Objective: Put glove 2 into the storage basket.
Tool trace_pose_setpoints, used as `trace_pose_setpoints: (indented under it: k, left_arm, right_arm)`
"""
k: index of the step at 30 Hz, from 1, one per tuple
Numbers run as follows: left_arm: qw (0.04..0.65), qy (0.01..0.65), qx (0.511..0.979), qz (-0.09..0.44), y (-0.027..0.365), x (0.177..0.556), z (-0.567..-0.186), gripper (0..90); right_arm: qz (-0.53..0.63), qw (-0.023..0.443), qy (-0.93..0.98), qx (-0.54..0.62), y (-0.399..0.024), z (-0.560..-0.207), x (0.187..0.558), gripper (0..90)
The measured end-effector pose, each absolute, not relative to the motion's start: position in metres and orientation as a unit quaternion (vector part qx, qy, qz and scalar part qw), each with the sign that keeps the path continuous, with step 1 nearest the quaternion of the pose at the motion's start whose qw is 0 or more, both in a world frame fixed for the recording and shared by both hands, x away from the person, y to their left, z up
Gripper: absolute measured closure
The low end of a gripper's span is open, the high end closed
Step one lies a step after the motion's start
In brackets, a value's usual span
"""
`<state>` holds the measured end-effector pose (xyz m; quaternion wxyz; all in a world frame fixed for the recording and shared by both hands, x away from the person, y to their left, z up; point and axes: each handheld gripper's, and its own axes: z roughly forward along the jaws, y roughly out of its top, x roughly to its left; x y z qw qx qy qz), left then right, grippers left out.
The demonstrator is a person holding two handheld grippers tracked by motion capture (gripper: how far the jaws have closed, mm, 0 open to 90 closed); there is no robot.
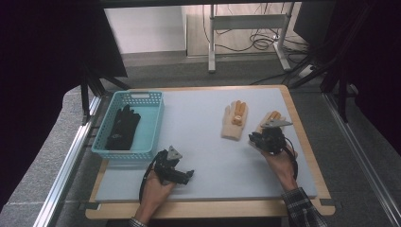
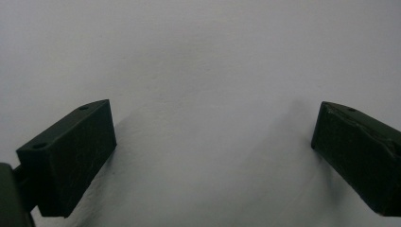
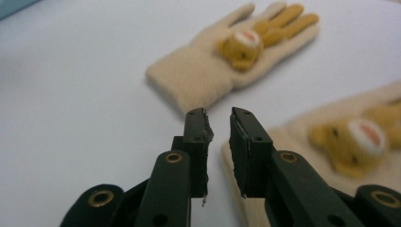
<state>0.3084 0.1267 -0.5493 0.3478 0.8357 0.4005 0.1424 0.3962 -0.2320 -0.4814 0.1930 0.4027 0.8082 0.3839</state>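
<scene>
Right claw (image 3: 218, 142) is nearly pinched together over the cuff edge of the near cream glove (image 3: 331, 156), nothing clearly between its jaws. Left claw (image 2: 213, 156) sits spread wide above the bare worktop (image 2: 198, 56).

A black glove (image 1: 123, 126) lies inside the blue basket (image 1: 152, 126).

Two gloves (image 1: 235, 121) lie right of the basket (image 1: 153, 124) that holds another glove (image 1: 123, 127).
</scene>
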Motion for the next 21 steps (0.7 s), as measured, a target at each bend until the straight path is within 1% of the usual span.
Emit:
trace_pose_setpoints:
  k: [2, 5, 6, 12, 14, 15, 16, 18, 19, 20, 21]
  left_arm:
    - [0.348, 0.400, 0.836, 0.142, 0.127, 0.308, -0.549, 0.8]
    - [0.348, 0.400, 0.836, 0.142, 0.127, 0.308, -0.549, 0.9]
    - [0.348, 0.400, 0.836, 0.142, 0.127, 0.308, -0.549, 0.9]
    - [0.348, 0.400, 0.836, 0.142, 0.127, 0.308, -0.549, 0.9]
    - [0.348, 0.400, 0.836, 0.142, 0.127, 0.308, -0.549, 0.8]
    - [0.348, 0.400, 0.836, 0.142, 0.127, 0.308, -0.549, 0.9]
    - [0.348, 0.400, 0.836, 0.142, 0.127, 0.308, -0.549, 0.9]
    - [0.348, 0.401, 0.836, 0.142, 0.127, 0.308, -0.549, 0.9]
    - [0.348, 0.400, 0.836, 0.142, 0.127, 0.308, -0.549, 0.9]
    - [0.348, 0.400, 0.836, 0.142, 0.127, 0.308, -0.549, 0.9]
    - [0.346, 0.399, 0.837, 0.142, 0.127, 0.309, -0.549, 0.9]
  right_arm:
    - [0.385, 0.195, 0.806, 0.405, -0.225, -0.477, 0.412, 76.6]
    - [0.383, 0.198, 0.805, 0.408, -0.221, -0.476, 0.422, 76.6]
    - [0.382, 0.198, 0.803, 0.412, -0.218, -0.476, 0.432, 76.5]
    - [0.368, 0.195, 0.803, 0.425, -0.212, -0.488, 0.458, 75.2]
    - [0.368, 0.189, 0.802, 0.431, -0.209, -0.493, 0.463, 71.7]
    - [0.368, 0.189, 0.802, 0.431, -0.209, -0.493, 0.463, 71.7]
    - [0.365, 0.185, 0.802, 0.435, -0.206, -0.500, 0.468, 66.5]
    - [0.363, 0.186, 0.802, 0.437, -0.205, -0.502, 0.470, 64.8]
    - [0.356, 0.187, 0.799, 0.447, -0.202, -0.507, 0.474, 59.6]
    - [0.356, 0.187, 0.799, 0.447, -0.202, -0.507, 0.474, 59.6]
    - [0.350, 0.183, 0.797, 0.457, -0.200, -0.512, 0.478, 55.8]
